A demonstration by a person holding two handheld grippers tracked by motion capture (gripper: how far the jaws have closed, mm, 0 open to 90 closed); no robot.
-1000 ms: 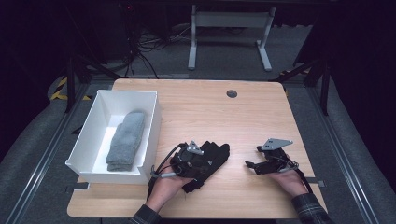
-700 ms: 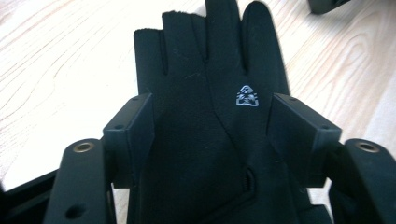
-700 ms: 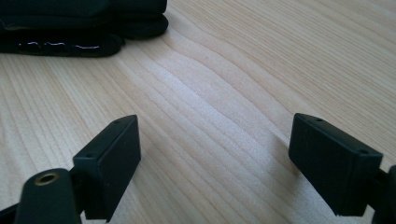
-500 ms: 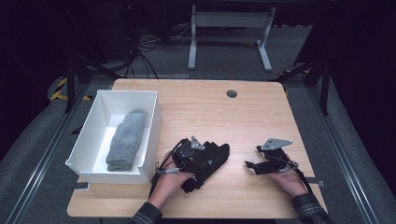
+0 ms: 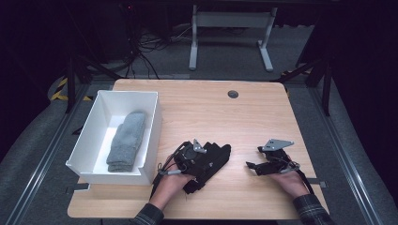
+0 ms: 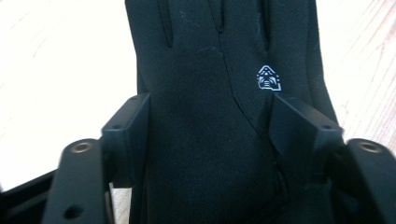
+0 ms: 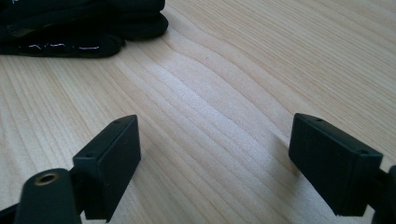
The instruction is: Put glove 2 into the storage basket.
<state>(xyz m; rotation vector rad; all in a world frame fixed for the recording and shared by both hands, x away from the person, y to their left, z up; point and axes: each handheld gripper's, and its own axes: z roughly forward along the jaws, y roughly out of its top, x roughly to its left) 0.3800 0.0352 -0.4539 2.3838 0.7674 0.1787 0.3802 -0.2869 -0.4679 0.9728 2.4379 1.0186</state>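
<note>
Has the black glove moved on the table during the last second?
No. The glove lies at the same spot beside the white box, under the left gripper, whose fingers straddle it.

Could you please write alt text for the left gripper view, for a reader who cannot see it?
A black glove lies flat between the two black jaws of the left gripper, which stand at either side of it, close against its edges. A small pale logo is printed on the glove, and the light wooden table shows on both sides.
</note>
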